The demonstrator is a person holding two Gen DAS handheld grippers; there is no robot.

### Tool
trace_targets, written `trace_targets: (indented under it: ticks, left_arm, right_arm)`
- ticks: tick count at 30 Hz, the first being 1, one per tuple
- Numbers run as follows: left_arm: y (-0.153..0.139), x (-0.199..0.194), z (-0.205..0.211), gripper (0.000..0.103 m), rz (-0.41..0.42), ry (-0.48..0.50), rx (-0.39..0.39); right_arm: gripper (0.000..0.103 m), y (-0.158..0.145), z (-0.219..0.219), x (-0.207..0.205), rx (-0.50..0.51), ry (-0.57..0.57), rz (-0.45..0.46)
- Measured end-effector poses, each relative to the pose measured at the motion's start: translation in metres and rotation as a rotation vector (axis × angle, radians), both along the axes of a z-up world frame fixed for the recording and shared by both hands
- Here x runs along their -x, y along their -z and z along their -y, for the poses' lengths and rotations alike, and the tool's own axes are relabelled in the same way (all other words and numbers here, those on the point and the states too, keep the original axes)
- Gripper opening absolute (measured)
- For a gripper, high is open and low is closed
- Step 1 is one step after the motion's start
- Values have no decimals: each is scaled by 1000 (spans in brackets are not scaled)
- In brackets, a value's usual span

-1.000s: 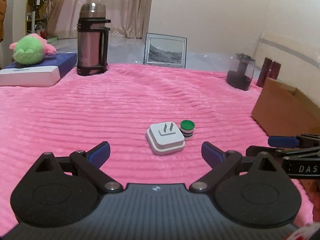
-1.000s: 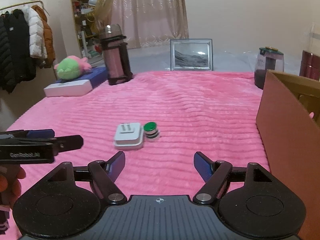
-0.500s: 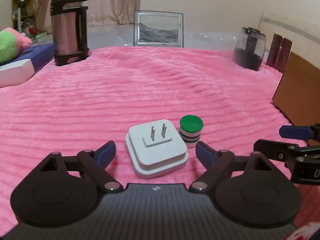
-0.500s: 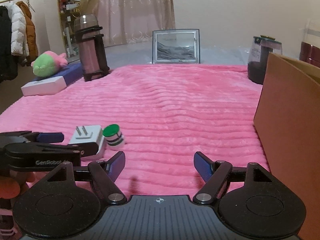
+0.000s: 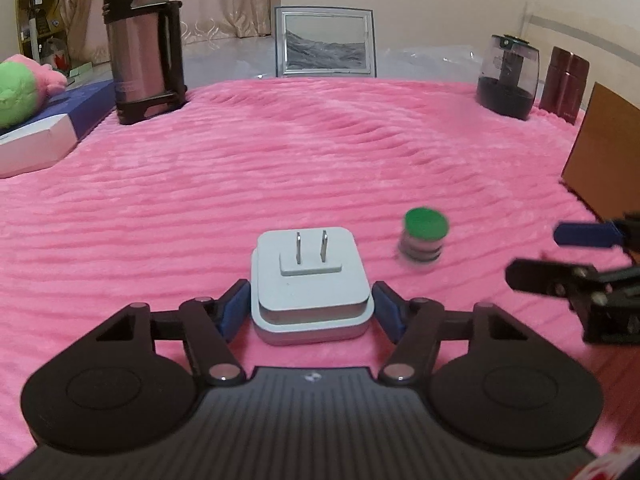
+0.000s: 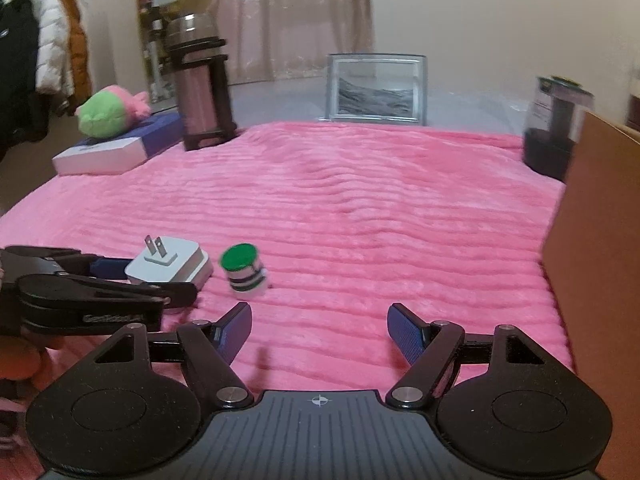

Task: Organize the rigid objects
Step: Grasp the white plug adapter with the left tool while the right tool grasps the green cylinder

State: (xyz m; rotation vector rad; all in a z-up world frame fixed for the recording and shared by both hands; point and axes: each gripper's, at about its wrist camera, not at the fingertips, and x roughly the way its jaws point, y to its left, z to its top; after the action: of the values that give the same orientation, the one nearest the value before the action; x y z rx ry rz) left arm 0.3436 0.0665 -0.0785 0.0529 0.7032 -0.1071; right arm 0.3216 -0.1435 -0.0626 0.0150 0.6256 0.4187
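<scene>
The task stands at its first pickup; nothing shows as sorted, and the inside of the cardboard box point(image 6: 592, 264) is hidden from both views. The left gripper point(image 5: 310, 312) straddles the white plug adapter point(image 5: 310, 284), which lies prongs-up on the pink blanket point(image 5: 280, 160) directly between the blue fingertips point(image 5: 234, 308). The jaws are closing; the pads sit at the adapter's two sides, apparently touching or just short of it, and firm contact cannot be confirmed. In the right wrist view the adapter looks tilted, its near edge possibly off the blanket. The green-capped bottle point(image 5: 422, 240) stands ahead of and to the right of the left gripper, apart from the adapter and slightly blurred. The right gripper point(image 6: 320, 336) is spread with nothing between its fingers; the bottle lies ahead of it and to its left, just beyond the left fingertip, and the box wall stands close on its right. Remaining work, as judged: secure the adapter, carry it to its place, presumably the box, then handle the bottle likewise.
</scene>
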Motion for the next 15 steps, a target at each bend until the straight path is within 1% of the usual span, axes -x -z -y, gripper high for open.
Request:
trace_targets:
  ticks: [3, 6, 7, 8, 9, 12, 13, 15]
  left_arm:
    - [1, 8, -16, 62, -10, 5, -4]
    - [2, 11, -25, 62, -9, 13, 19]
    - [2, 11, -26, 65, -14, 8, 21]
    - [2, 11, -27, 67, -11, 3, 20]
    - [2, 12, -28, 70, 0, 0, 18]
    - [2, 11, -30, 70, 12, -5, 31]
    - [3, 11, -29, 70, 16, -3, 27]
    - [3, 10, -28, 70, 25, 2, 13]
  right_arm:
    - [72, 3, -16, -7, 4, -61, 8]
    - [72, 9, -33, -17, 23, -121, 6]
    - [72, 10, -38, -20, 34, -130, 6]
    - [68, 12, -42, -24, 41, -140, 5]
    - [62, 14, -46, -29, 51, -147, 0]
    - [53, 17, -54, -39, 76, -151, 3]
    - [52, 18, -55, -42, 80, -155, 2]
    - [46, 20, -58, -46, 102, -158, 10]
